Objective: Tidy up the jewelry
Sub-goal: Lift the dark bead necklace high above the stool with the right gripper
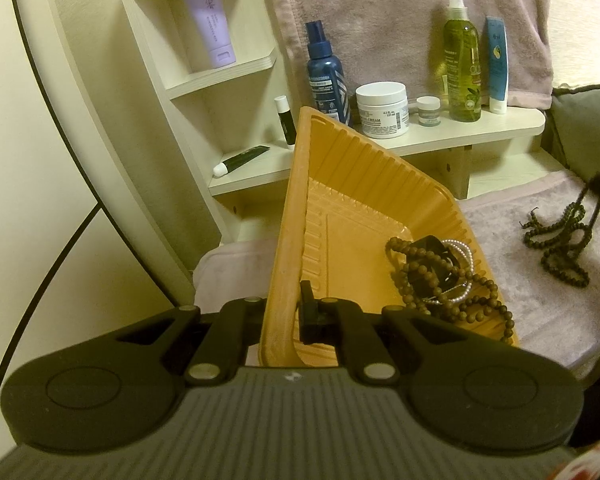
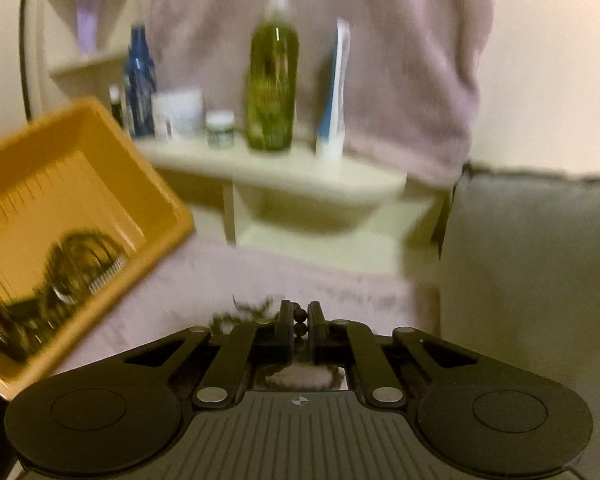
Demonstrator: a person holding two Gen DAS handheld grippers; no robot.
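Note:
An orange ribbed plastic tray (image 1: 300, 200) is held tilted, and my left gripper (image 1: 284, 304) is shut on its near wall. One black finger (image 1: 309, 300) shows inside the tray; the other is hidden behind the wall. In the tray's low corner lie brown bead bracelets (image 1: 420, 276), a black band and a pearly bracelet. A dark bead necklace (image 1: 556, 240) lies on the pale towel to the right, with strands rising to a dark blur at the frame edge. My right gripper (image 2: 299, 312) is shut on dark beads (image 2: 300, 322) of that necklace. The tray (image 2: 80, 200) is to its left.
A white shelf (image 1: 460, 136) behind the tray carries a blue spray bottle (image 1: 324, 76), a white cream jar (image 1: 382, 110), a small jar, a green bottle (image 1: 462, 64) and a blue-white tube. A lilac tube (image 1: 208, 28) stands on corner shelves. A pink towel (image 1: 520, 292) covers the surface.

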